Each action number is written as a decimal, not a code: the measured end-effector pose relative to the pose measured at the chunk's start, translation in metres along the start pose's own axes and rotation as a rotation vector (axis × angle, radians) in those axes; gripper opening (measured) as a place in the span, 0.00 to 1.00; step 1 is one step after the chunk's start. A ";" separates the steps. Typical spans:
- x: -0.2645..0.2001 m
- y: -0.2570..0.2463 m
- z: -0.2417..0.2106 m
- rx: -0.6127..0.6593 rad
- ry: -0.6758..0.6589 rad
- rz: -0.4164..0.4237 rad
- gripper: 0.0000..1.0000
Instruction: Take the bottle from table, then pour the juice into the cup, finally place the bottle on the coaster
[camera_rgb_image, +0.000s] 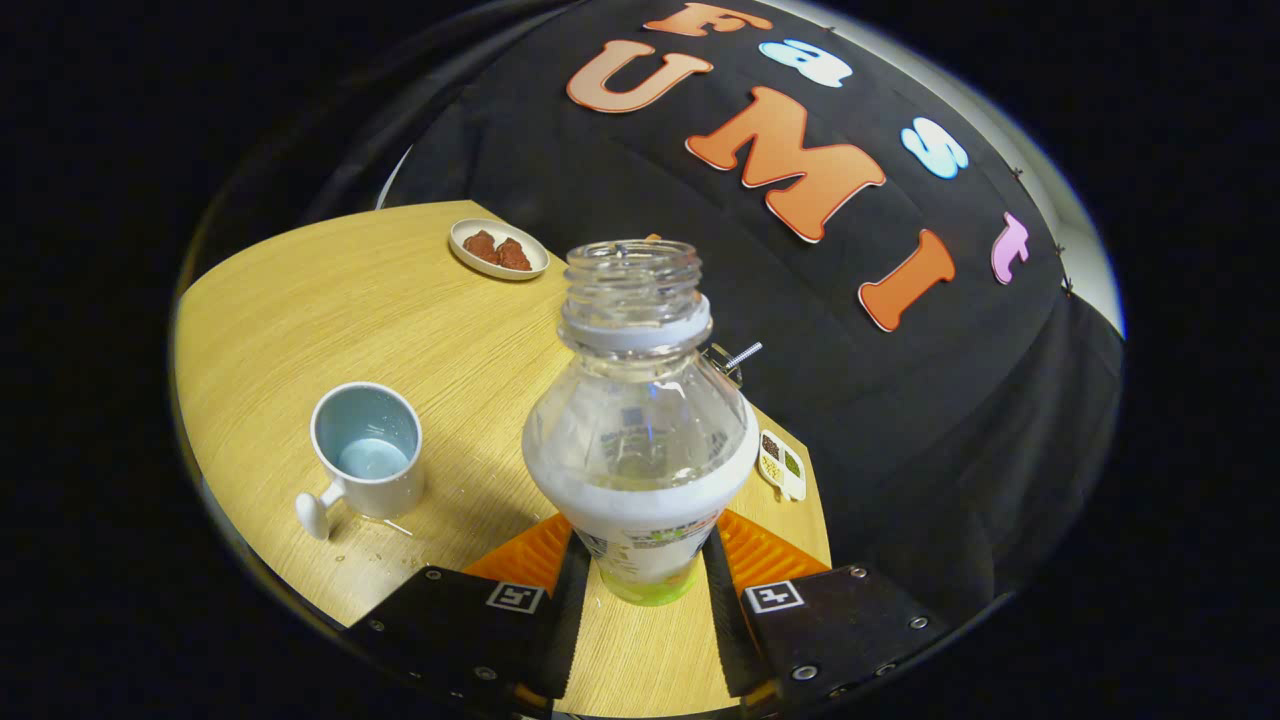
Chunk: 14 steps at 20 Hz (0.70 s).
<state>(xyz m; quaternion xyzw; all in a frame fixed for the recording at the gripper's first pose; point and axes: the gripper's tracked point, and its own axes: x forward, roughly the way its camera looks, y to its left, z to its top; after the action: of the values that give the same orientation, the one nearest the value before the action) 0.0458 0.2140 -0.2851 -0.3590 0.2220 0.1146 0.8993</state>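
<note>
A clear plastic bottle (640, 420) with no cap and a white label band stands between my two fingers, its open neck up and tilted slightly. A little pale juice shows at its base. My gripper (642, 570) is shut on the bottle, one finger pressing each side of its lower body. A white mug (367, 450) with a pale blue inside stands on the wooden table (330, 300) to the left of the bottle, handle toward me. It holds a little liquid at the bottom.
A small white dish (498, 248) with reddish-brown pieces sits at the table's far side beyond the bottle. A small white tray (782, 465) with seeds lies to the right, near the table edge. A metal screw-like piece (742, 353) pokes out behind the bottle's shoulder. A few drops lie near the mug.
</note>
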 end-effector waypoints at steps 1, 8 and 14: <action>0.002 0.004 0.001 -0.037 0.006 0.000 0.58; 0.012 0.027 0.011 -0.328 -0.009 -0.052 0.58; 0.016 0.027 0.014 -0.563 -0.013 -0.125 0.58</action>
<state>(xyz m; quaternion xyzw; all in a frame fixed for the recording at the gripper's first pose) 0.0546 0.2435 -0.3002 -0.6067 0.1533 0.1183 0.7710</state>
